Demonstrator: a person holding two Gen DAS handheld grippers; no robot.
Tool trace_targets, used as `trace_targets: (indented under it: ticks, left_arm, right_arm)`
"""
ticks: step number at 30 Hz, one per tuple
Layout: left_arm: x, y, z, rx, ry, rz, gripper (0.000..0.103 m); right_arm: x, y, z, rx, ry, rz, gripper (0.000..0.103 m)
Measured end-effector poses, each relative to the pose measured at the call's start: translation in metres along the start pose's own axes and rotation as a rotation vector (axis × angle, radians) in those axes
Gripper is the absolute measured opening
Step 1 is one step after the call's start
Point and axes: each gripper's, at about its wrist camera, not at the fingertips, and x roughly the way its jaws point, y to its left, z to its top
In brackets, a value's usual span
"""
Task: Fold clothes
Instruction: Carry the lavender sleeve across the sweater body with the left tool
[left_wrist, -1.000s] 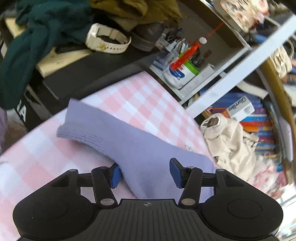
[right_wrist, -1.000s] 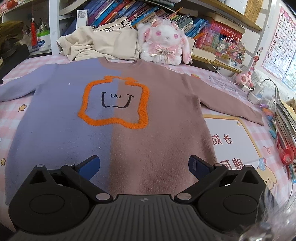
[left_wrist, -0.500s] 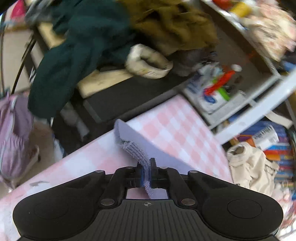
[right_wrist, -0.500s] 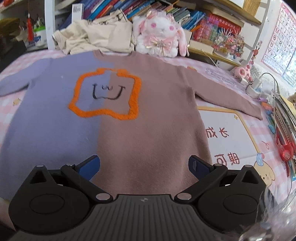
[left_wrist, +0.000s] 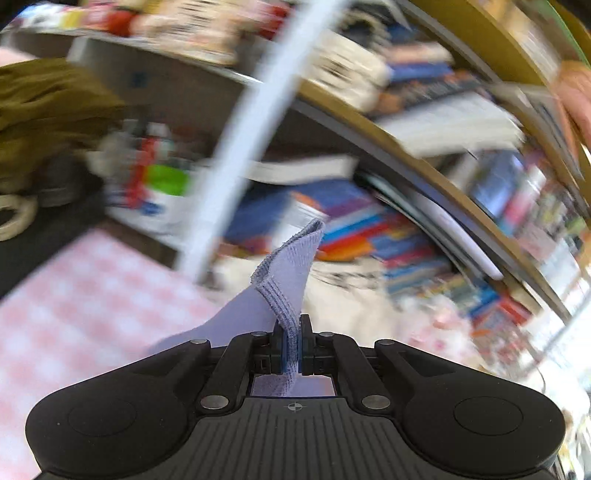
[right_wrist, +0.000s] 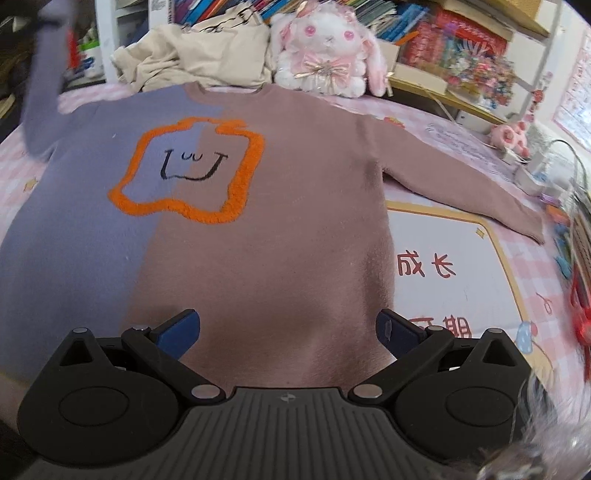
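A sweater (right_wrist: 258, 221), lilac on its left half and dusty pink on its right, lies flat and face up on the pink checked bed, with an orange outlined smiley on the chest. My left gripper (left_wrist: 291, 343) is shut on the ribbed cuff of the lilac sleeve (left_wrist: 291, 273) and holds it raised off the bed. The raised sleeve also shows in the right wrist view (right_wrist: 40, 85) at the far left. My right gripper (right_wrist: 288, 332) is open and empty above the sweater's lower hem. The pink sleeve (right_wrist: 461, 184) lies stretched out to the right.
A cream garment (right_wrist: 207, 48) and a white plush rabbit (right_wrist: 325, 55) sit behind the collar, below bookshelves (right_wrist: 461, 48). A small pink toy (right_wrist: 509, 134), cables and red scissors (right_wrist: 580, 314) lie along the right edge. A printed mat (right_wrist: 454, 280) lies right of the hem.
My left gripper closed on the lilac cuff, then lifted it and swung right towards the shelves. My right gripper stayed open and drew a little closer to the sweater.
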Motion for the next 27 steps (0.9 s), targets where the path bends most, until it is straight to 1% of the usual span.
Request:
trace_targets:
  ticks: [5,8,14,20,22,23,25,26,27]
  left_arm:
    - [0.045,-0.080,-0.029,0.097,0.081,-0.042,0.003]
    - [0.068,-0.110,-0.046,0.162,0.118,-0.029,0.003]
    - [0.100,-0.136,-0.074,0.200,0.180,0.023,0.003]
    - [0.114,-0.154,-0.098,0.275,0.222,0.051,0.003]
    - [0.117,-0.162,-0.106,0.323,0.244,0.052,0.004]
    - [0.119,-0.167,-0.111,0.353,0.259,0.050,0.006]
    - [0.121,-0.179,-0.121,0.423,0.294,0.018,0.009]
    - [0.117,-0.185,-0.128,0.459,0.309,-0.033,0.014]
    - [0.113,-0.192,-0.135,0.495,0.323,-0.083,0.026]
  right_arm:
    - [0.003,-0.022,-0.003,-0.029,0.012,0.040,0.102]
    - [0.004,-0.034,-0.004,-0.045,0.012,0.062,0.101]
    - [0.003,-0.054,-0.007,-0.071,0.000,0.093,0.101]
    - [0.006,-0.070,-0.010,-0.068,0.005,0.106,0.101]
    - [0.006,-0.073,-0.010,-0.067,0.007,0.109,0.101]
    - [0.006,-0.074,-0.010,-0.066,0.008,0.111,0.101]
    - [0.007,-0.074,-0.009,-0.062,0.009,0.115,0.101]
    - [0.008,-0.074,-0.009,-0.060,0.010,0.116,0.101]
    - [0.008,-0.073,-0.008,-0.058,0.009,0.117,0.101]
